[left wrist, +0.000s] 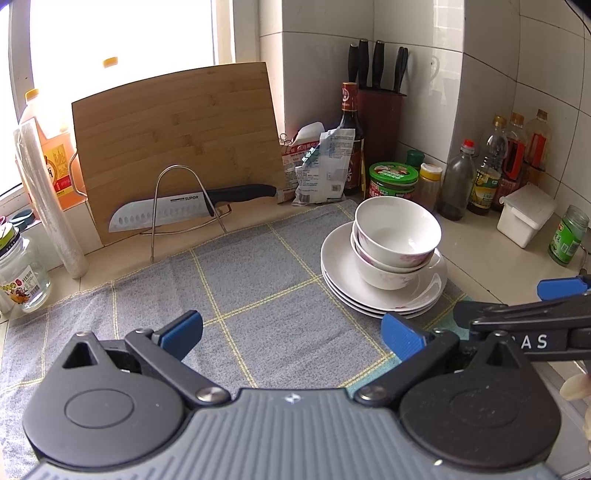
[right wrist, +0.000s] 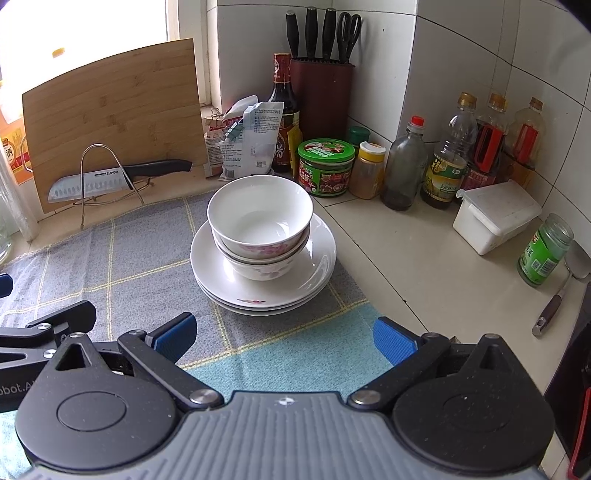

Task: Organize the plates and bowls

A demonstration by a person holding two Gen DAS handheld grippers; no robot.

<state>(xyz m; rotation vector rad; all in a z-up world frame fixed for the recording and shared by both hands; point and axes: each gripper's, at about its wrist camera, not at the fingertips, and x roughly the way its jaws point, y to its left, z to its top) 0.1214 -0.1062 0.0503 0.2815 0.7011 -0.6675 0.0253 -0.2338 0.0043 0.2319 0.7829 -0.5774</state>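
Right claw [right wrist: 282, 338] spread, bowls [right wrist: 260, 221] ahead

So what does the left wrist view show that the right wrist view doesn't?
Only the left wrist view shows the roll of cling film, the glass jar at the far left and a fingertip at the right edge. Only the right wrist view shows the scissors in the knife block and a metal utensil. Both show the nested bowls on stacked plates, the cutting board, the knife, and both grippers open, left and right.
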